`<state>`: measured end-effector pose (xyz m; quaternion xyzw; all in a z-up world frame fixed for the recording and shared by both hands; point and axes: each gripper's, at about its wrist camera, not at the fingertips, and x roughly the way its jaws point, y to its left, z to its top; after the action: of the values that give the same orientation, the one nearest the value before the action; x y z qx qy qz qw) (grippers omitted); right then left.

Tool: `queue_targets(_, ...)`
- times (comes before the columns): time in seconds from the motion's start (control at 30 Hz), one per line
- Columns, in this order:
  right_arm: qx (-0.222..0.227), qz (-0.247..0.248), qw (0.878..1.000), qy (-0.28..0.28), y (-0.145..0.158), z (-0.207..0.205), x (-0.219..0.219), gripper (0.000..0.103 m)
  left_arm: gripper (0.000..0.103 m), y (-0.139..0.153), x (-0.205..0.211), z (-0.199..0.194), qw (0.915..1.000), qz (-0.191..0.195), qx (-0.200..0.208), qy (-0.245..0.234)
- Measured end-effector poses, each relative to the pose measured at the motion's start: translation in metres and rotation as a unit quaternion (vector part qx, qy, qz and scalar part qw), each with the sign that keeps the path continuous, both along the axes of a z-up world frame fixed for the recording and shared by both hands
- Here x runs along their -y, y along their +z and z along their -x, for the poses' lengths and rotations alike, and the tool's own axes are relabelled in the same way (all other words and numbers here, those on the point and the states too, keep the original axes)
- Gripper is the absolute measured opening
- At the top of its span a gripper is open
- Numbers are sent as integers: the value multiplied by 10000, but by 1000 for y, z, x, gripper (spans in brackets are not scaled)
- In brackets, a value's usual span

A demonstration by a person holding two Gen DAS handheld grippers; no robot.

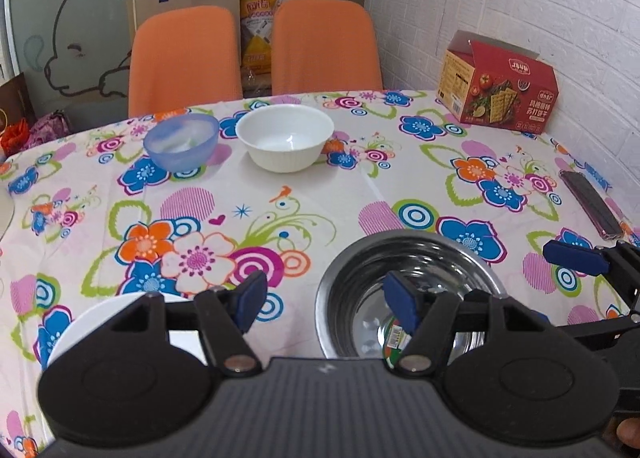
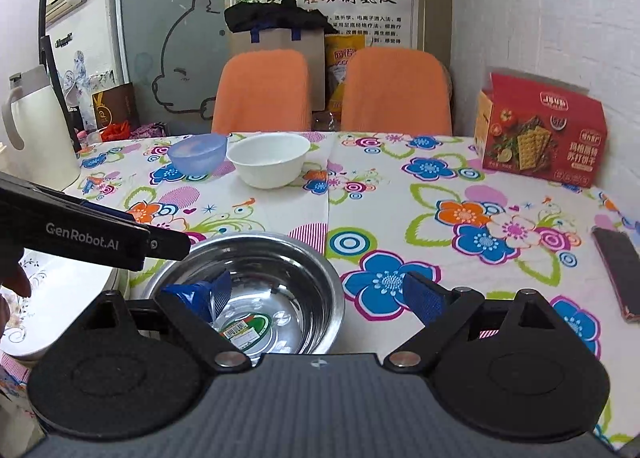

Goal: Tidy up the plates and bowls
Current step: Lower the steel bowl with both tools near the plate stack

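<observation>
A steel bowl (image 1: 420, 258) (image 2: 280, 266) with a sticker inside sits on the flowered table near me. My left gripper (image 1: 326, 300) is open and straddles the bowl's left rim, one pad inside, one outside. My right gripper (image 2: 316, 296) is open across the right rim in the same way. A blue translucent bowl (image 1: 182, 142) (image 2: 198, 152) and a white bowl (image 1: 285, 138) (image 2: 268, 160) stand side by side at the far edge. A white plate (image 1: 100, 322) (image 2: 52, 298) lies left of the steel bowl, partly hidden by the left gripper.
A red cracker box (image 1: 500, 86) (image 2: 540, 130) stands at the back right by the wall. A dark flat pack (image 1: 592, 202) (image 2: 616, 270) lies at the right edge. A white jug (image 2: 36, 130) stands far left. Two orange chairs (image 1: 184, 54) sit behind the table.
</observation>
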<state>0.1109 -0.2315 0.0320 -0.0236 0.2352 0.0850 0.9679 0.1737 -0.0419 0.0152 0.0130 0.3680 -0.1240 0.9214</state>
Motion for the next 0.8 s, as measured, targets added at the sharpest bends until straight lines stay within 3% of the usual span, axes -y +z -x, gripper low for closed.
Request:
queue_targets(0.23, 158, 94, 9996, 198, 11, 0, -13, 80, 68, 10, -8, 14, 9999, -22, 158, 21)
queue_targets(0.57, -161, 91, 9986, 489, 17, -26, -22, 80, 70, 18, -47, -5, 9981, -172, 306, 506)
queue_targets(0.8, -401, 271, 9960, 753, 52, -96, -32, 80, 70, 35, -85, -68, 9957, 538, -76, 750)
